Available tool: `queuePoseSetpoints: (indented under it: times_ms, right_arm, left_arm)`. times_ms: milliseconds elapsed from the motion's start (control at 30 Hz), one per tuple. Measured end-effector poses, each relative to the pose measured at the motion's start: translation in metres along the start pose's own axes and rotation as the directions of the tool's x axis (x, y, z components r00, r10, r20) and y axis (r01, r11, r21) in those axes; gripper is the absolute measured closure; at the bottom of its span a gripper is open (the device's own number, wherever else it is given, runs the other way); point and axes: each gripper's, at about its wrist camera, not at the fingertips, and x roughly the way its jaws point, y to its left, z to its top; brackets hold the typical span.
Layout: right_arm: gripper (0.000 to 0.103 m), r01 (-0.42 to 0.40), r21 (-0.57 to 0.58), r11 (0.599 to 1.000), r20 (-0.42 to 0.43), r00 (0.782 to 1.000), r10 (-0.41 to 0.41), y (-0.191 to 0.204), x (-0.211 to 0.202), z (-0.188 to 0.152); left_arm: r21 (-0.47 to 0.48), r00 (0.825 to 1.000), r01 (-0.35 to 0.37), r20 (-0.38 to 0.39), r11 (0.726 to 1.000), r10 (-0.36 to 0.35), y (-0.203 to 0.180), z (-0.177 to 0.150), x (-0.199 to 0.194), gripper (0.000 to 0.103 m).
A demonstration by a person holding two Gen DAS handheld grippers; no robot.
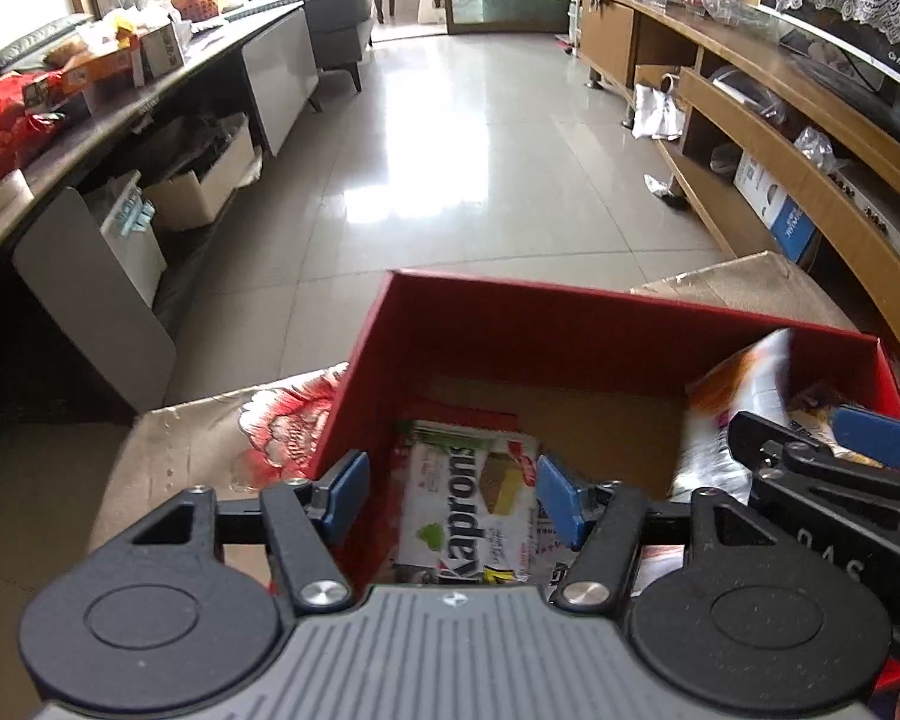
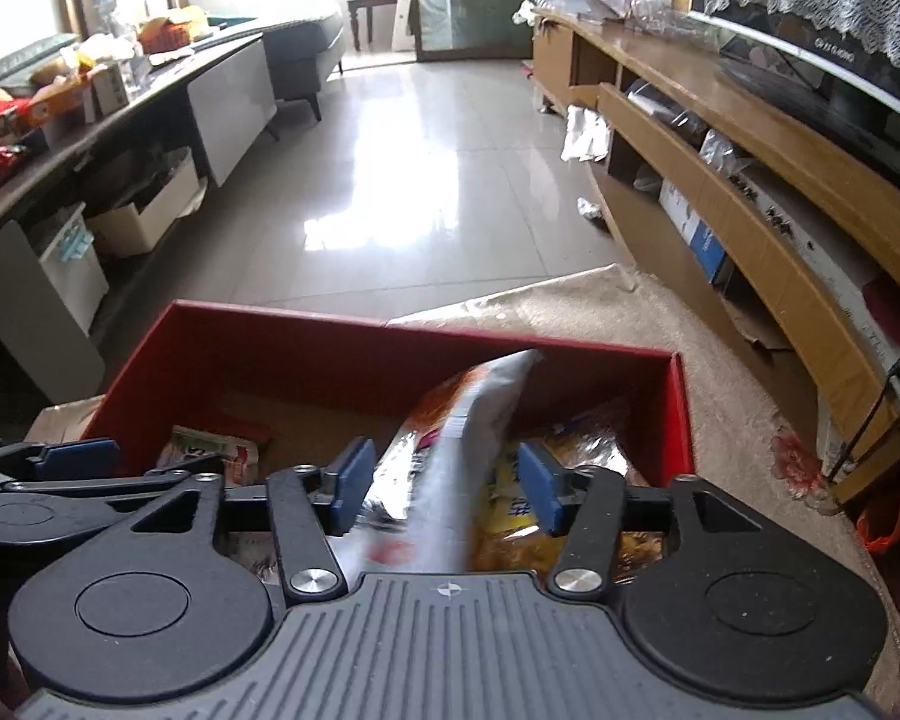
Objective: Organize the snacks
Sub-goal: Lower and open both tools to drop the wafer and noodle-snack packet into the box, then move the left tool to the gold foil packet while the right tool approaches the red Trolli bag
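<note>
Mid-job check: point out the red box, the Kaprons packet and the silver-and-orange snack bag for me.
red box [image 1: 570, 324], left wrist view, on its far wall.
Kaprons packet [image 1: 468, 510], left wrist view, on its printed front.
silver-and-orange snack bag [image 2: 486, 402], right wrist view, on its upper part.

Left tongs [image 1: 453, 501] and right tongs [image 2: 444, 486] both parted, side by side.

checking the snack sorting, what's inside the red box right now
Inside the red box: a white Kaprons packet lying flat on the left, an orange and silver bag standing tilted, and a yellow packet beside it. The bags and grippers cover whatever lies beneath.
</note>
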Motion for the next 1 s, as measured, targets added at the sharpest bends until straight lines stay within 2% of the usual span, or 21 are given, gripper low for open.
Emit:
queuePoseSetpoints:
  times_ms: [367,467,667,1000]
  right_arm:
    - [0.034,-0.003,0.000,1.000,0.043,0.999,0.003,0.000,-0.021,0.004]
    - [0.027,-0.018,-0.003,1.000,0.069,0.997,0.018,0.002,-0.034,0.005]
    - [0.027,-0.006,-0.030,1.000,0.113,0.993,0.010,0.007,-0.054,0.004]
    - [0.027,0.029,-0.024,0.999,0.139,0.990,-0.025,0.005,-0.076,-0.004]
  left_arm:
    - [-0.027,1.000,0.028,0.011,0.999,-0.028,0.009,-0.005,-0.018,0.038]
    - [-0.017,0.999,0.046,0.025,0.999,-0.046,0.005,-0.009,-0.028,0.035]
    - [0.016,0.996,0.041,0.076,0.999,-0.042,0.002,-0.018,-0.051,0.034]
    - [-0.005,0.997,0.057,0.058,0.998,-0.057,0.013,-0.036,-0.063,0.034]
